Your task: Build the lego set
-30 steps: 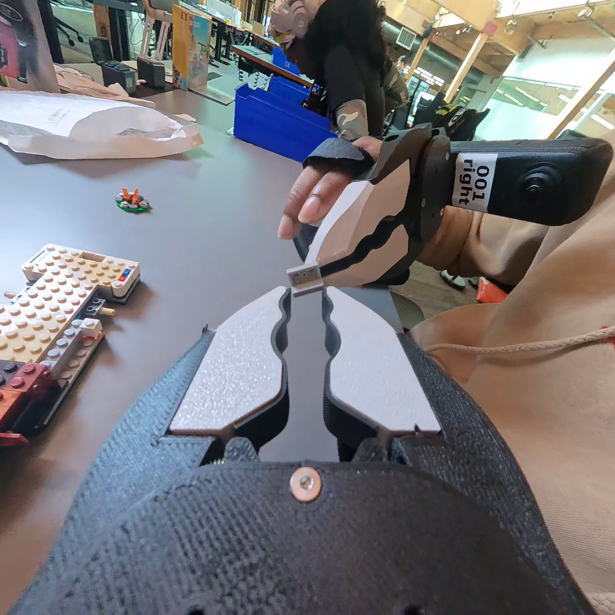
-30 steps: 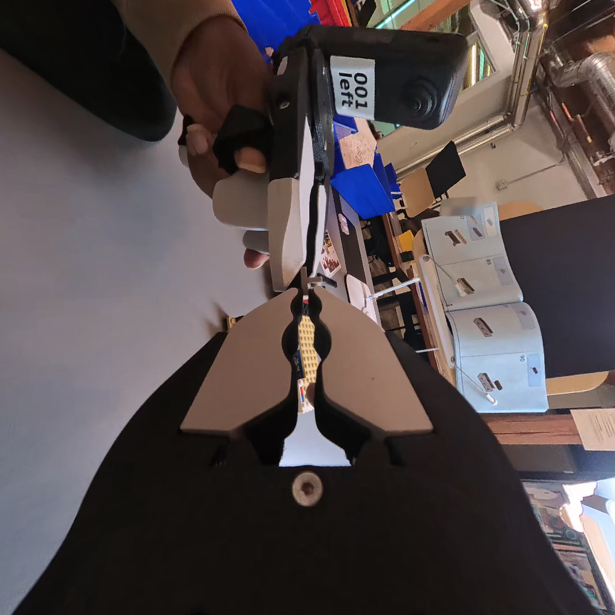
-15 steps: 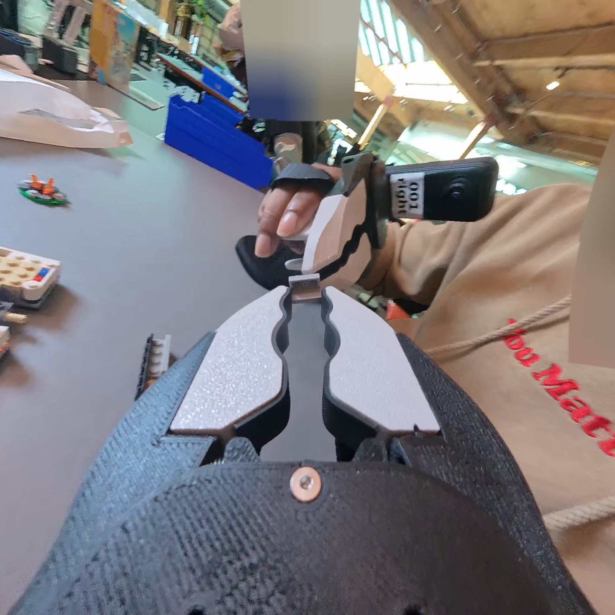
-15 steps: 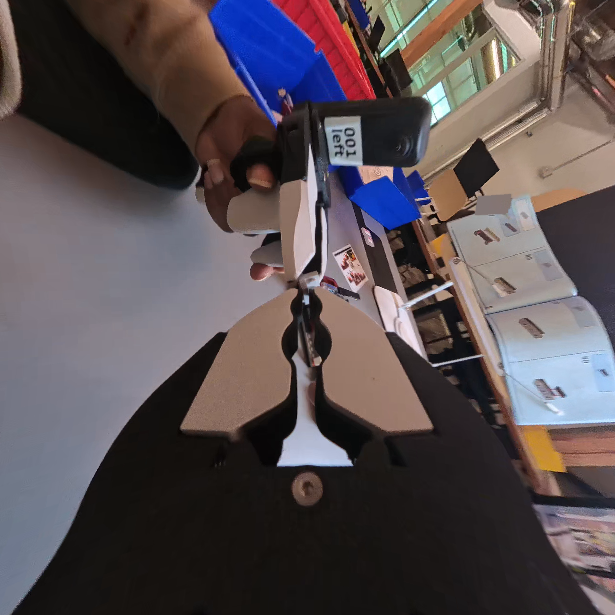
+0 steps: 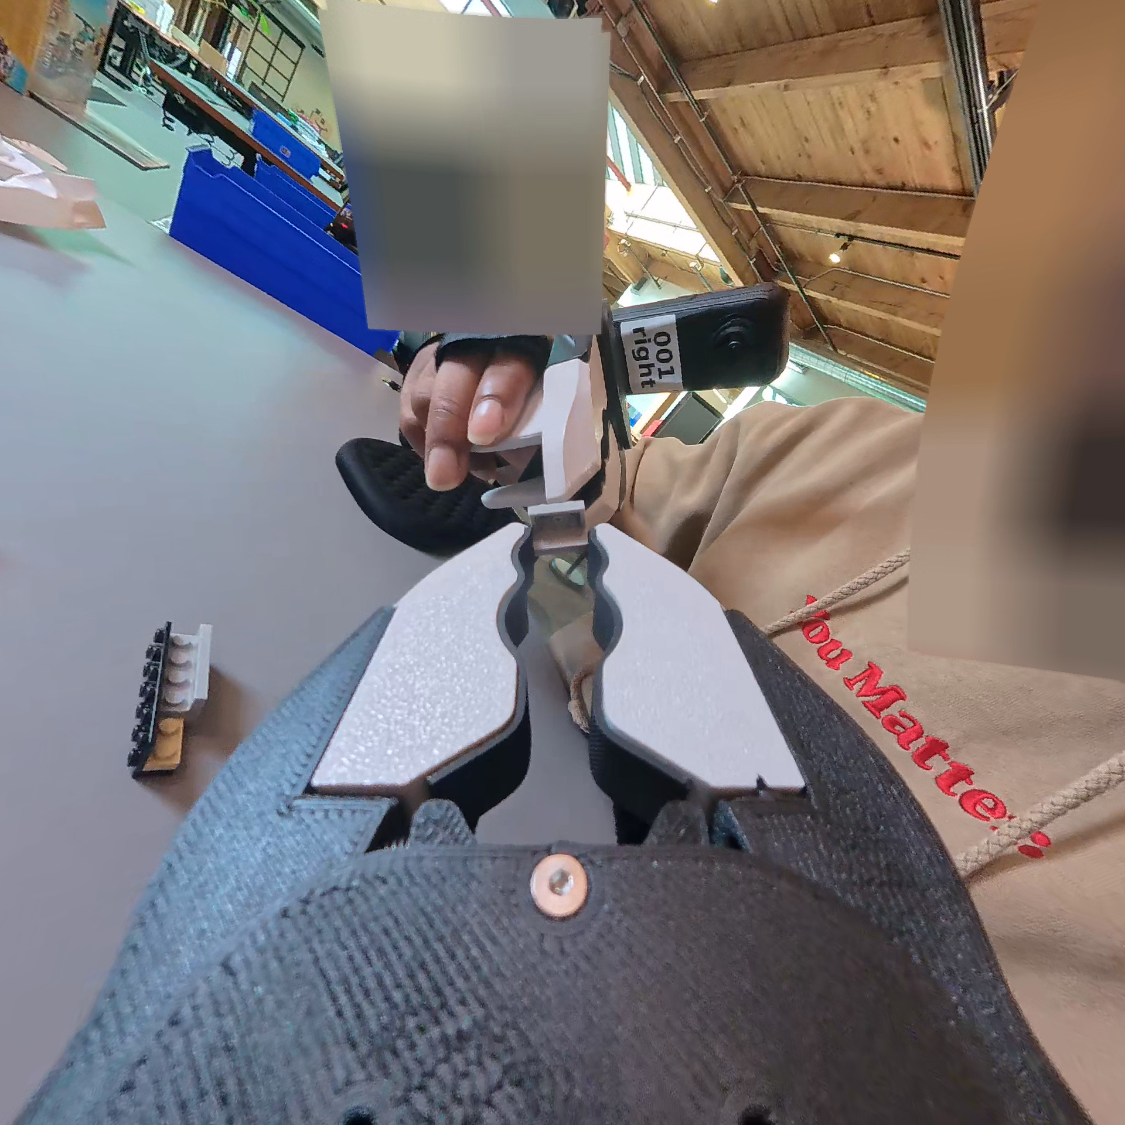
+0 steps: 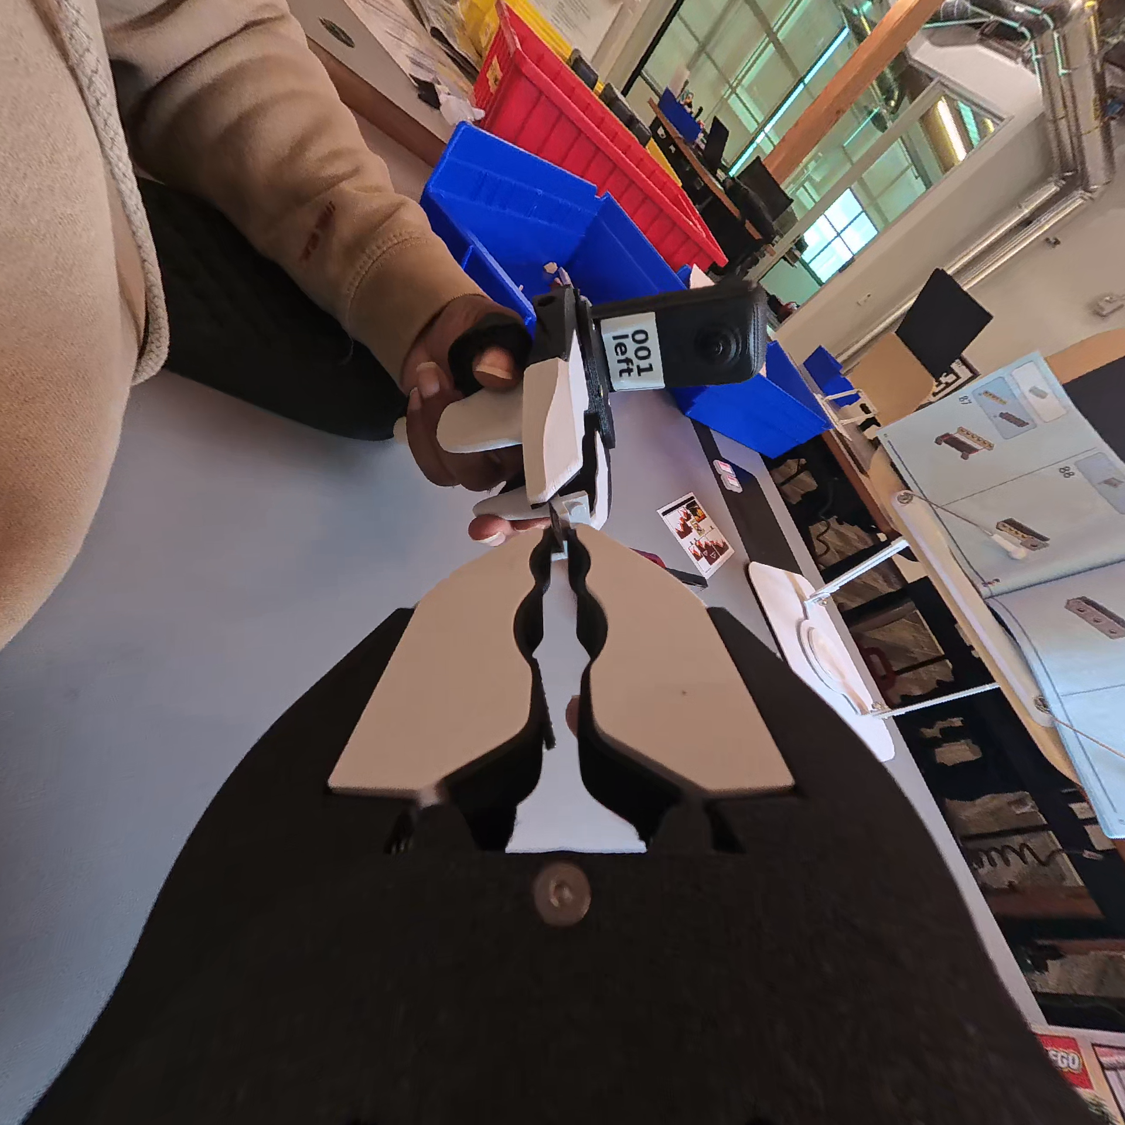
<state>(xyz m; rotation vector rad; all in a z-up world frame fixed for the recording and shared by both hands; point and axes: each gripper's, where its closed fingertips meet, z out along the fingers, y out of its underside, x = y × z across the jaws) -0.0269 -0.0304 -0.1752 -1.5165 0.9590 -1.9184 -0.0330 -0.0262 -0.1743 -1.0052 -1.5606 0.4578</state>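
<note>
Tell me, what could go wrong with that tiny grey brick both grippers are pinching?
1. The grey brick is pinched only at the very fingertips of the left gripper and right gripper, so it might slip and drop.
2. It is held in the air near the table's edge, so it could fall off.

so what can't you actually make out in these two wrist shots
- Left wrist view: a blur patch covers the person behind the right gripper.
- Left wrist view: the small grey toy brick at the left gripper shows only its hollow underside.
- Right wrist view: the open instruction booklet is cut off at the right edge.
- Right wrist view: what the right gripper's tips pinch is too small to identify.
</note>
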